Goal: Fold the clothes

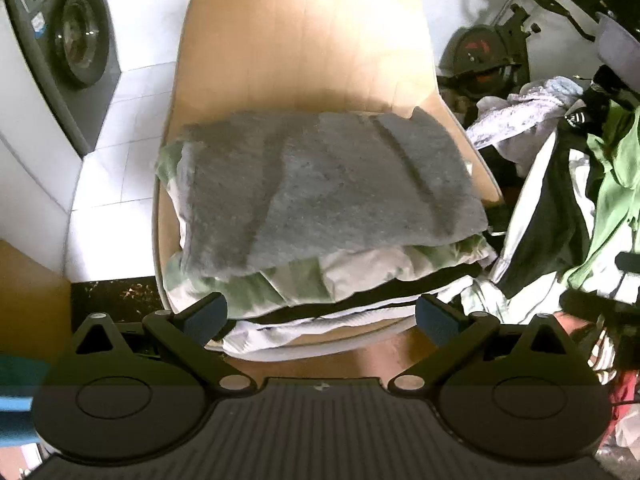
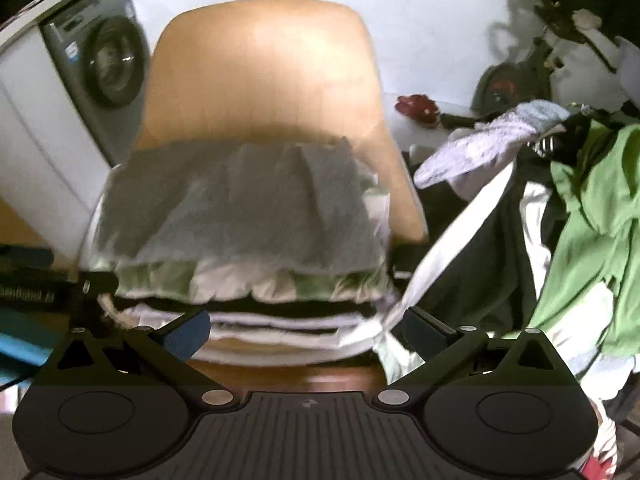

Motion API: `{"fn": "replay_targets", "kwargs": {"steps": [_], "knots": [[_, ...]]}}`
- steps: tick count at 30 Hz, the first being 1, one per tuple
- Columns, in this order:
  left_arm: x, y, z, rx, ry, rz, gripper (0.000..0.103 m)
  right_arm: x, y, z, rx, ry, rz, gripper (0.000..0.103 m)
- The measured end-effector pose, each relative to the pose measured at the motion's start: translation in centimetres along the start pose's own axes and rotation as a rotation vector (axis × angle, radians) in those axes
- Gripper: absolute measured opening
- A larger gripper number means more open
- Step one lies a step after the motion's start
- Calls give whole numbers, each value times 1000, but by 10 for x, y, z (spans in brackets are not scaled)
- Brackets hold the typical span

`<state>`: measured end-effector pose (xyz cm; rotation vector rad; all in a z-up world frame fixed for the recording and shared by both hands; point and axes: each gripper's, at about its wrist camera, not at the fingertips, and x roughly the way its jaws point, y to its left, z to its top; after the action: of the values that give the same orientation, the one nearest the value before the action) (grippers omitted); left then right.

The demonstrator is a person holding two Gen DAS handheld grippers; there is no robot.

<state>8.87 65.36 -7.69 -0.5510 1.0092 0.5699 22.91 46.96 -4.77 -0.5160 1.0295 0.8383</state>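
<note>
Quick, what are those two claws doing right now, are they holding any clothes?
Left claw: open, holding nothing, in front of the folded stack on the chair.
Right claw: open, holding nothing, facing the same stack.

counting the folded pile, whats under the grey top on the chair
Under the grey top lies a green-and-white garment, then black and white layers. Only front edges show, so the exact count stays hidden.

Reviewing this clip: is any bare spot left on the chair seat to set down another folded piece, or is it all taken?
The seat of the chair is nearly all covered by the folded stack, grey garment on top. Bare wood shows only in a narrow strip at the seat's right edge and behind the stack, below the backrest. Right of the chair, the unfolded pile crowds in. The stack's top is the only roomy surface.
</note>
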Motion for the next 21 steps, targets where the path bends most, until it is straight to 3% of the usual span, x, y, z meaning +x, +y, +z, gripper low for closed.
{"fn": "replay_targets", "kwargs": {"steps": [7, 15, 21], "knots": [[-46, -52, -49, -76, -89, 46, 102, -45, -29, -65, -97, -29, 47, 102], [-76, -114, -133, -60, -50, 102, 102, -89, -58, -142, -126, -56, 122, 102], [-96, -127, -161, -67, -44, 128, 102, -113, -59, -169, -158, -78, 160, 102]]}}
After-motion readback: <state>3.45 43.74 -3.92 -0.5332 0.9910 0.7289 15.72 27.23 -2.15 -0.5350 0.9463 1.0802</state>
